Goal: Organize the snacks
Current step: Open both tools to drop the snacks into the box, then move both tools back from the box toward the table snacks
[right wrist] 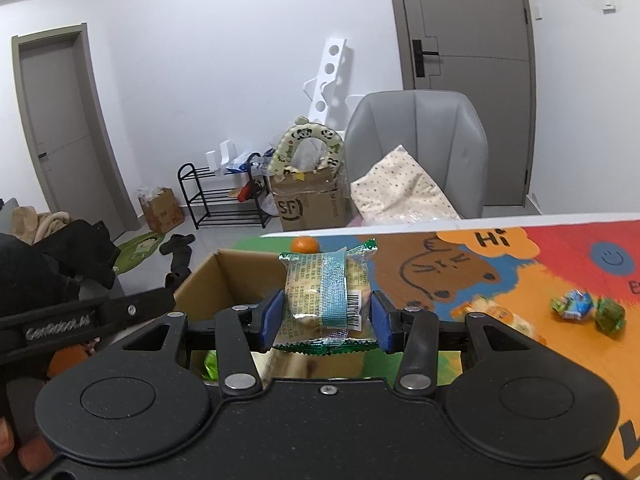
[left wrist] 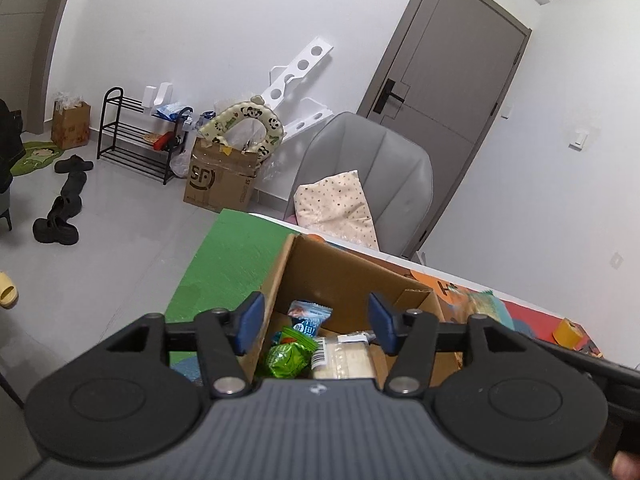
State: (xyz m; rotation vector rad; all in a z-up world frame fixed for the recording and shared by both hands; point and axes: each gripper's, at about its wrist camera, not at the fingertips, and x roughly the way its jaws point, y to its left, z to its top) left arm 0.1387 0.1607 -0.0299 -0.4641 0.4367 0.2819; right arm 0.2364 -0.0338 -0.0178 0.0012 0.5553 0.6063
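- Left claw (left wrist: 316, 322) spread apart, nothing between the blue pads (left wrist: 251, 322), hanging over the open cardboard box (left wrist: 340, 268).
- Right claw (right wrist: 325, 322) closed on a clear snack packet (right wrist: 326, 296), pads pressed against both its sides; packet upright, green serrated ends top and bottom, pale blue strip down the middle, barcode at the right edge, pale contents showing through.
- Held packet at the near right corner of the box, just above its rim.
- Inside the box: a blue-and-white wrapper (left wrist: 309, 317) toward the back, a shiny green wrapped snack (left wrist: 290, 356) nearer, a clear packet of pale biscuits (left wrist: 344, 354) beside it on the right.
- Box resting on the tabletop (right wrist: 500, 280), covered by a bright cartoon mat: green patch left of the box, brown bear, orange "Hi" bubble and red patch to its right.
- Right of the box on the mat: an orange-tinted packet (right wrist: 496, 316), then a blue-green wrapper (right wrist: 572, 304) touching a dark green sweet (right wrist: 610, 314).
- Small orange fruit (right wrist: 304, 245) just behind the box at the tabletop's far edge.
- Beyond the box: grey chair (right wrist: 436, 136) carrying a dotted cream pillow (right wrist: 404, 196), grey door (right wrist: 472, 80) behind it.
- Left of the chair on the pale floor: taped carton (right wrist: 308, 204) with a panda-print ring sticking out, black wire rack (right wrist: 216, 200), dark shoes (left wrist: 64, 204).
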